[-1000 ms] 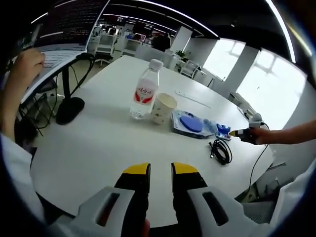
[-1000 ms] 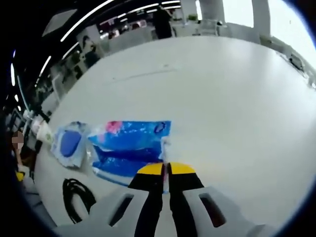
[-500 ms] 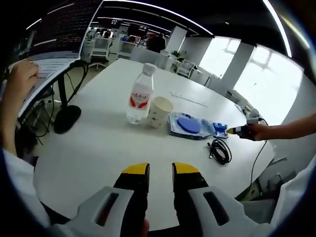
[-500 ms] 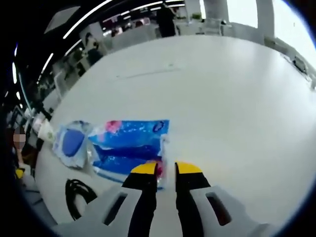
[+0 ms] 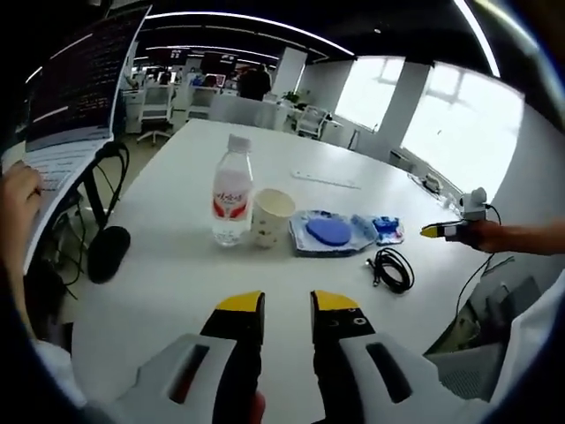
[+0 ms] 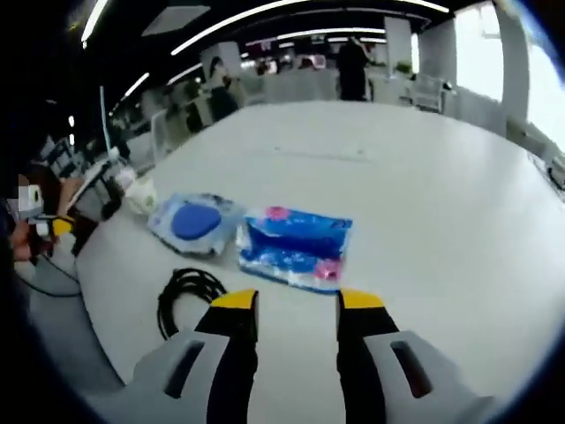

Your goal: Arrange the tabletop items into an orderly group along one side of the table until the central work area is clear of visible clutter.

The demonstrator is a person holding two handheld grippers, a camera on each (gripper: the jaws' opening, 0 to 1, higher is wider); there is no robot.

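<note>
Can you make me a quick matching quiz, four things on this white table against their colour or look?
Things:
1. water bottle
2. paper cup
3. coiled cable
4. tissue pack

Looks:
A. black
B. blue with pink spots
C. clear with a red label
D. pale cream

Pairs: 1-C, 2-D, 3-A, 4-B

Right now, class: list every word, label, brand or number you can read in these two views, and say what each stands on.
No text can be read in these views.
Water bottle: red and white label, print too blurred to read.
Blue packet: printed wrapper, too small to read.
Paper cup: faint pattern, no readable words.
Monitor: rows of text, too blurred to read.
</note>
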